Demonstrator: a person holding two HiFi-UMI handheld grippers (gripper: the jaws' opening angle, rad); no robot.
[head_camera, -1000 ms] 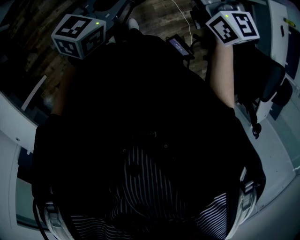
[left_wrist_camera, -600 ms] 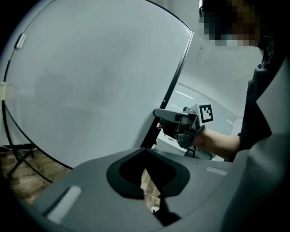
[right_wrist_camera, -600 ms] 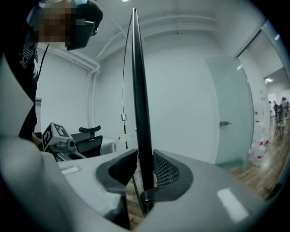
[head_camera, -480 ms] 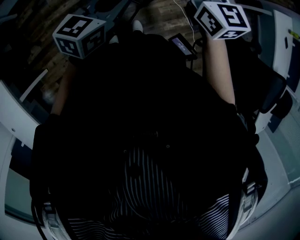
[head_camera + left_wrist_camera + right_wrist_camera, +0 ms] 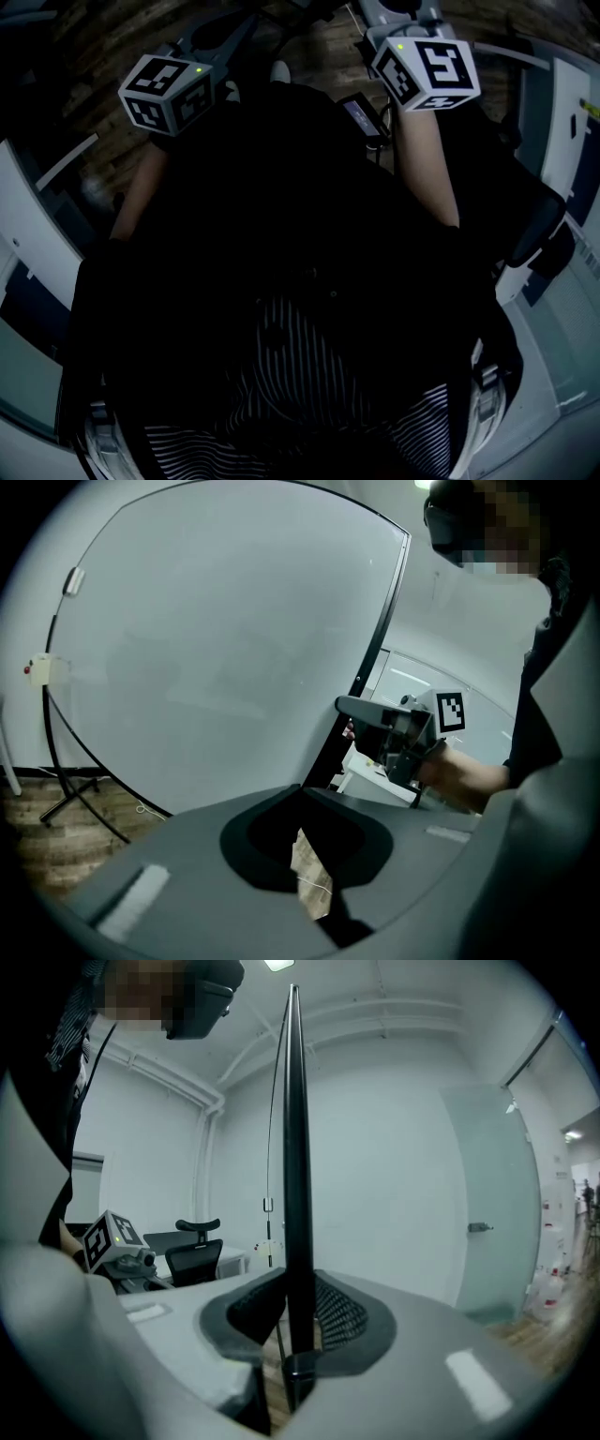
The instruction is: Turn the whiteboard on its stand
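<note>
Right gripper view, right claw just closing onto the black edge of the upright whiteboard, gripping it from both sides, left claw parted and empty, facing the whiteboard's white face

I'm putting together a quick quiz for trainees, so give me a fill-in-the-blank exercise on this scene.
1. The right gripper is clamped on the black edge of the ____.
2. Between the left gripper's jaws, only a strip of wooden ____ shows.
3. In the right gripper view, a black office ____ stands in the background.

Missing words: whiteboard, floor, chair. The right gripper's jaws have just been closing on that edge.
</note>
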